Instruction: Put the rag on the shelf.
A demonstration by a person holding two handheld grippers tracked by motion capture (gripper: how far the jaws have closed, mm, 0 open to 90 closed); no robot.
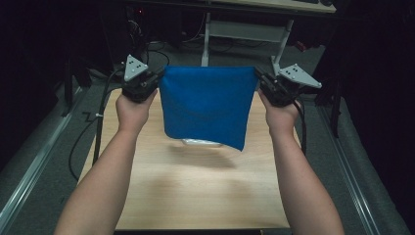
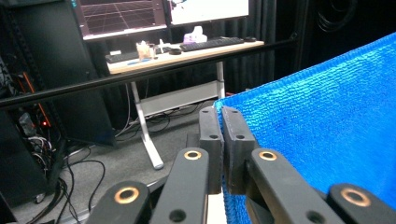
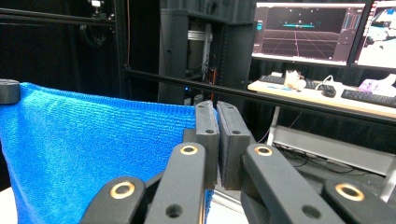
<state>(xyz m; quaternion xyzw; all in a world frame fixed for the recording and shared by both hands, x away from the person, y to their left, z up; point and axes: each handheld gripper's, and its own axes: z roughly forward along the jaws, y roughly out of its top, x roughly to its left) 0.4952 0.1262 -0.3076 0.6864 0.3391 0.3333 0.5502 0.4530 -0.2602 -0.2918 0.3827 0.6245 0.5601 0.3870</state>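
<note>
Both grippers, left (image 1: pixel 155 81) and right (image 1: pixel 262 83), clench the top corners of a blue cloth (image 1: pixel 208 105), hung taut above the table's (image 1: pixel 195 191) far edge. Likely mid-fold; next, lower it evenly.

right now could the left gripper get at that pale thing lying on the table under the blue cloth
Probably not as things stand. The left gripper is shut on the blue cloth's top corner, held up in the air, and the right gripper pinches the other corner. The cloth hangs over the pale thing, so it would have to let go first.
</note>
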